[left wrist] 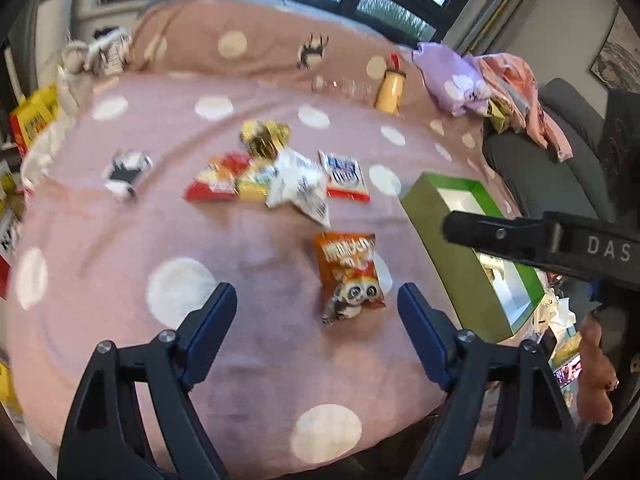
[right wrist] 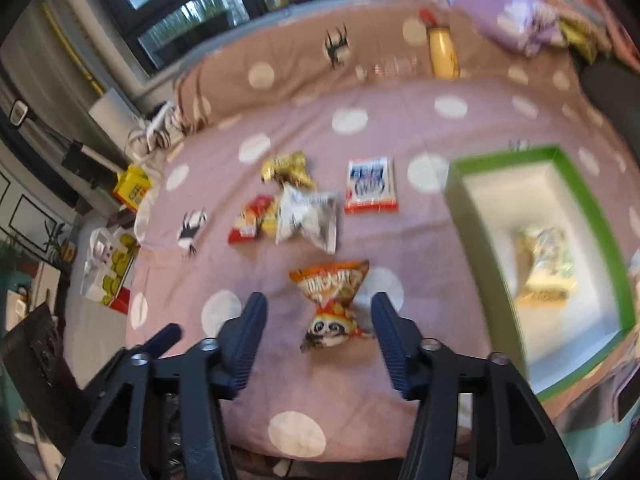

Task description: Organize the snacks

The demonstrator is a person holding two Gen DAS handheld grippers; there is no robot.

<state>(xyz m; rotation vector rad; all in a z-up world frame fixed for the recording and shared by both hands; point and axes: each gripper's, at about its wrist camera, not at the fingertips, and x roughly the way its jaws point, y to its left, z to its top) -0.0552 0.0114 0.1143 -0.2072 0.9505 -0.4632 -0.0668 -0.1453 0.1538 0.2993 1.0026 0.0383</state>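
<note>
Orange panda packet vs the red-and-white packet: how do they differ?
The orange panda packet lies nearest, between the open fingers of the right hand-held gripper; the red-and-white packet lies farther back, beside the pile. The orange panda packet is crumpled and pinched at its middle; the red-and-white packet lies flat. Both rest on the pink spotted bedspread, outside the green box.

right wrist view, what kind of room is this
Probably a bedroom at home: snacks lie on a bed under a pink polka-dot sheet, a matching pillow or bolster runs along its far edge below large windows, and clothes are heaped in one corner.
</note>
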